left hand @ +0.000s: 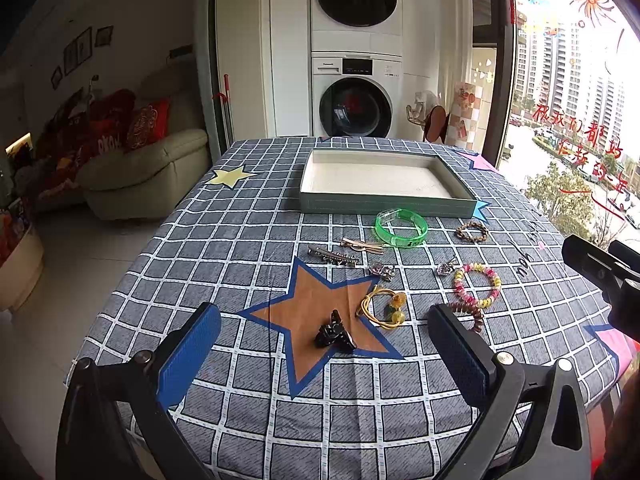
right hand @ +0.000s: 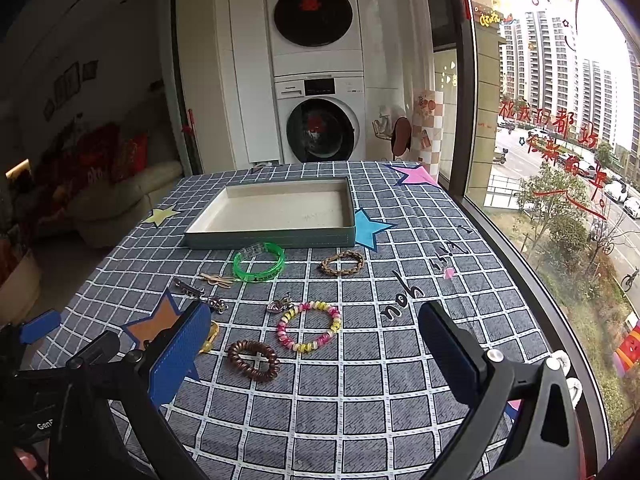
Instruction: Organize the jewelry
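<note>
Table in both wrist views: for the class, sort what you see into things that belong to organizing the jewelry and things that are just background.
Belongs to the job:
tray
green bangle
braided bracelet
pink and yellow bracelet
brown coil hair tie
black claw clip
silver hair clip

Just background:
stacked washing machines
sofa
window decorations

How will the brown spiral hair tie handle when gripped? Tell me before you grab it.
The brown spiral hair tie looks like coiled plastic, so it will probably squash and spring back. It lies flat on the tablecloth, so it is unlikely to roll. It seems light; the open right gripper may nudge it.
</note>
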Available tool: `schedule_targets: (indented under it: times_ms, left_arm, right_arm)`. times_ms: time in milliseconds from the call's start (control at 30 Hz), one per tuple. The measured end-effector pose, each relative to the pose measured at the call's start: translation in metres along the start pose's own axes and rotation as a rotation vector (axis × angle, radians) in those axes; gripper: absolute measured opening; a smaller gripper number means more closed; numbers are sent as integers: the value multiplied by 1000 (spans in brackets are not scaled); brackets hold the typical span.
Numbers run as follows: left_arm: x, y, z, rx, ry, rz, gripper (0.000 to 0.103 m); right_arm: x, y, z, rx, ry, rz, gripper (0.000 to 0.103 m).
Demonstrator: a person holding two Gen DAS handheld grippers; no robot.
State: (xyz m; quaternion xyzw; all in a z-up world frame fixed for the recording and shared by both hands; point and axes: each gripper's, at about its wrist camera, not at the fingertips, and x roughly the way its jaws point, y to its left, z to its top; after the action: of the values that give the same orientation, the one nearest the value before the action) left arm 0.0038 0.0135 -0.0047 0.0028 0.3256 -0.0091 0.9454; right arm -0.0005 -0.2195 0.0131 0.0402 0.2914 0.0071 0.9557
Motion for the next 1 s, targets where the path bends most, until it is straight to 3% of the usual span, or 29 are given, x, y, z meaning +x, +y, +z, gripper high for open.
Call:
schedule_targets:
  times_ms: [233,367,667,833,1000]
  left_arm:
    - [2,1,-1,4,7,-1,103]
    - [17,8,-4,3,58,-25,103]
    - [75,26,-13,-34,242,-100,103]
    - [98,20,-13,-20,284,-95,103]
    - [116,14,-14,-17,326,-105,101]
  right_arm:
    - [2,0,0,-1,10,9,103]
    - [12,-1,-2,-3,55,18,103]
    - [71,-28,-5,37,300,25,103]
    - [114,-42,-1,76,414,19,103]
    - [149,-40,-3,36,487,-14,103]
